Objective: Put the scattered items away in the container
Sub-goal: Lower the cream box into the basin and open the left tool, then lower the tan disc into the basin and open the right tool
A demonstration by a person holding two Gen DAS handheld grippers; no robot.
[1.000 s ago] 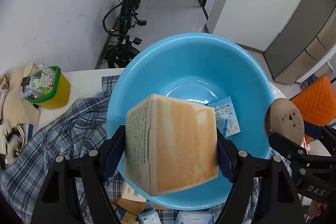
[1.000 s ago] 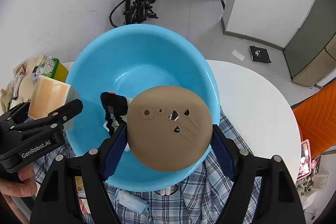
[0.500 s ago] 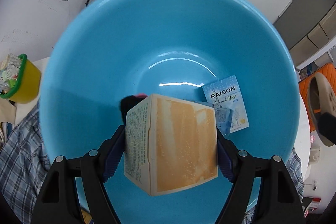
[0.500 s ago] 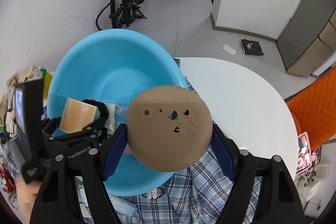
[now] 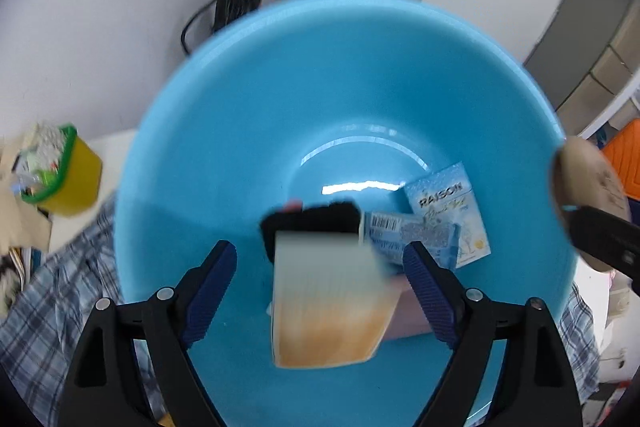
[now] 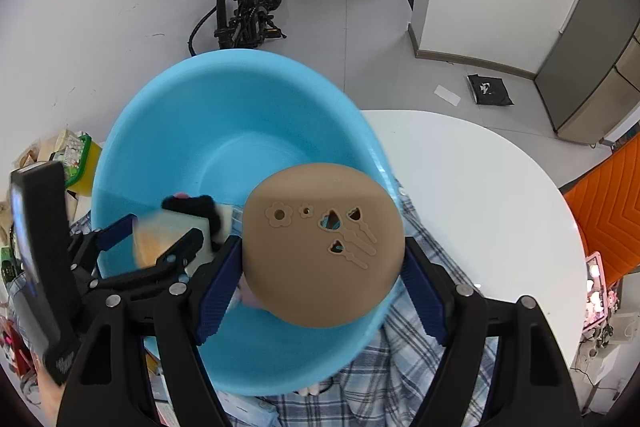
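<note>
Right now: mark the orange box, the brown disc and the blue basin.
orange box [image 5: 328, 307], left wrist view, blurred front face.
brown disc [image 6: 320, 251], right wrist view, middle of its top face.
blue basin [image 6: 224, 119], right wrist view, far inner wall.

My left wrist camera looks steeply down, close into the blue basin [image 5: 248, 131]. My right wrist camera sits higher at 3 o'clock. Both views share the basin [image 6: 224, 131] and bicycle [image 6: 240, 7].

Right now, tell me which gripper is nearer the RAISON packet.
Left. The left gripper hangs open just over the RAISON packet; the right gripper, clamping the brown disc, sits at the basin's rim.
</note>
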